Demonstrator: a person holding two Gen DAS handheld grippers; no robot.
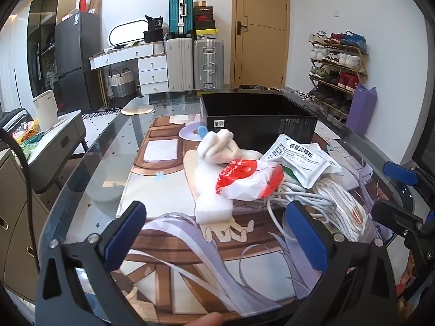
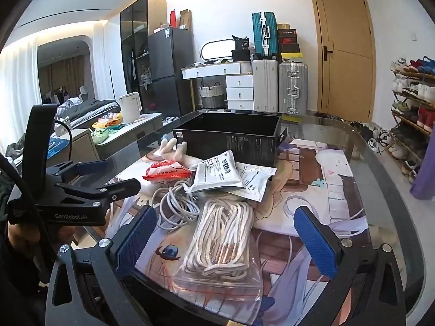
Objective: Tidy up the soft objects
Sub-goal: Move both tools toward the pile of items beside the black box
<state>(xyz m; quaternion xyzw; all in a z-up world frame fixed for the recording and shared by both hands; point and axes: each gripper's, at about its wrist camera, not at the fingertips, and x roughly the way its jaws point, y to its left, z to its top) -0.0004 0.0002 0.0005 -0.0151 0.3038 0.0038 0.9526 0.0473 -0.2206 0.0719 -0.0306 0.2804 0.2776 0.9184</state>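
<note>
A pile lies on the printed mat in front of an open black box [image 1: 258,119] [image 2: 231,138]. In it are a white plush toy [image 1: 217,146] [image 2: 174,149], a red-and-white packet [image 1: 244,179] [image 2: 165,174], white sachets [image 1: 301,160] [image 2: 217,176], a white foam block [image 1: 212,198], a coiled white cable [image 1: 299,201] [image 2: 176,203] and a zip bag of white cords [image 1: 345,206] [image 2: 223,231]. My left gripper [image 1: 217,233] [image 2: 114,175] hangs open just short of the foam block, holding nothing. My right gripper [image 2: 227,241] [image 1: 391,193] is open above the cord bag, its pads apart from it.
The glass table [image 2: 380,163] curves away at both sides. A side cabinet [image 1: 54,141] with a white kettle [image 1: 46,114] stands to the left. A shoe rack [image 1: 337,68] and a purple bag [image 1: 361,108] stand to the right. Suitcases [image 1: 195,62] and a door [image 1: 261,27] are behind.
</note>
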